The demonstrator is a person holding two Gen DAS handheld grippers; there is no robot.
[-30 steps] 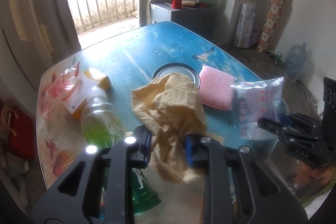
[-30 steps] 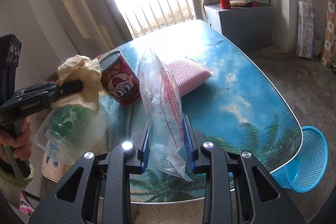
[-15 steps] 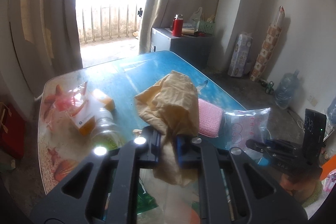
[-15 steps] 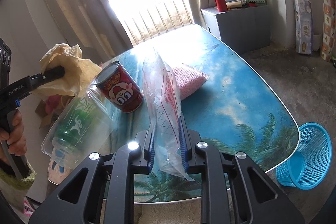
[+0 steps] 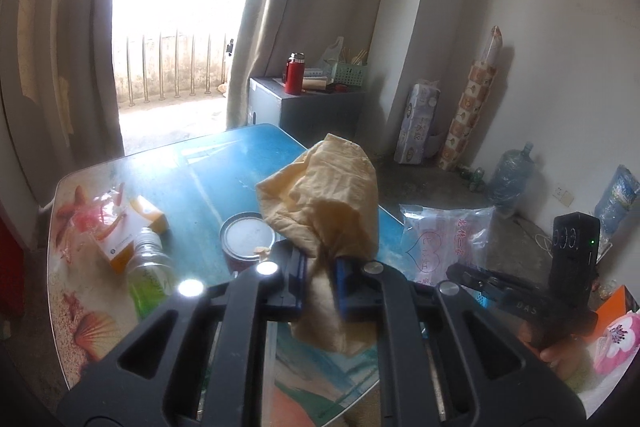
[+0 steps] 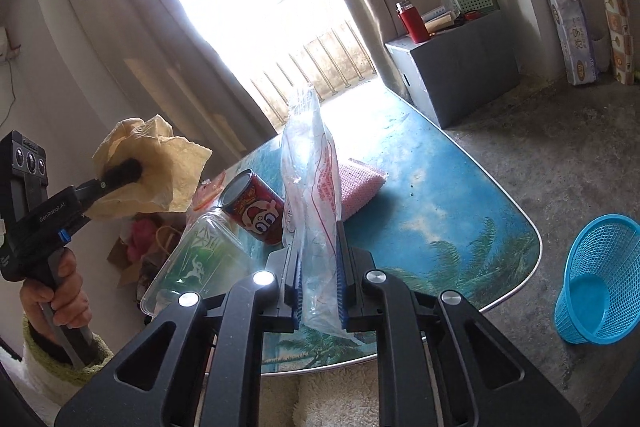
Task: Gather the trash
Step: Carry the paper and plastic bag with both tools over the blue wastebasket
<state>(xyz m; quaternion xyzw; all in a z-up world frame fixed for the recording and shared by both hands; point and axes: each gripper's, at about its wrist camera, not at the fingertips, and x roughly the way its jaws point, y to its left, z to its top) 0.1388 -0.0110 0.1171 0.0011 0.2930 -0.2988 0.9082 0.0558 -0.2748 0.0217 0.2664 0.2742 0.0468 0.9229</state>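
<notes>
The left tongs (image 5: pixel 318 277) are clenched on a crumpled yellow paper wrapper (image 5: pixel 328 203), held up above the near left part of the desk (image 6: pixel 460 211). The wrapper looks light, soft and easily crushed, so a pinch through its bunched lower folds should hold. The right tongs (image 6: pixel 318 287) have just been closing and now grip a clear plastic bag (image 6: pixel 312 187) that stands upright between the pads. The bag is thin, limp and probably slippery; the gathered lower part is the safest place to hold it. A blue basket (image 6: pixel 600 279) waits on the floor to the right, likely where both go.
</notes>
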